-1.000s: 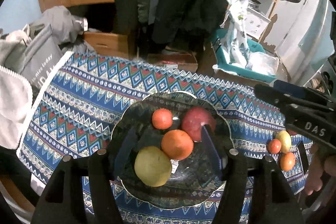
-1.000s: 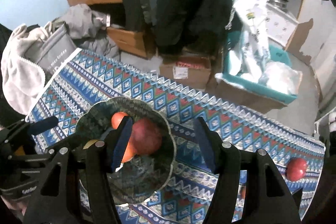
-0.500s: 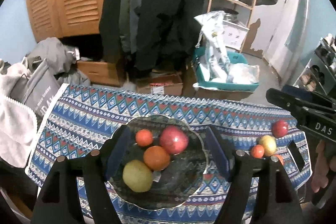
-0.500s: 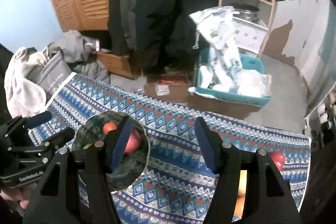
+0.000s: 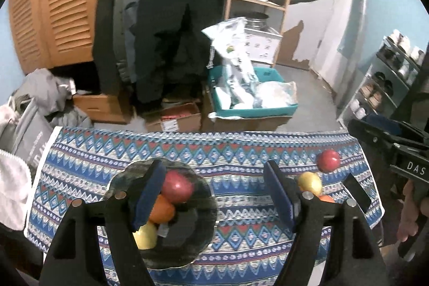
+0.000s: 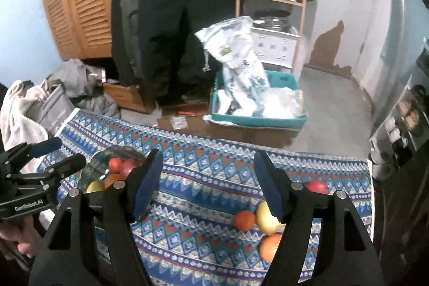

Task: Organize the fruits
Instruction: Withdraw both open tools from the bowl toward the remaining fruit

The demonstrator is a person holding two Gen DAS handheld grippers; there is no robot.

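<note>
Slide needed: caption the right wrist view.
Open right gripper above patterned tablecloth, loose fruit at right.

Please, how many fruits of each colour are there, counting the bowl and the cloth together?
red apples: 2
yellow fruits: 2
big oranges: 2
small red-orange fruits: 2
Total: 8

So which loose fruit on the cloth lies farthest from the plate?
The red apple, alone near the cloth's far right edge; the yellow fruit and two orange ones cluster nearer.
</note>
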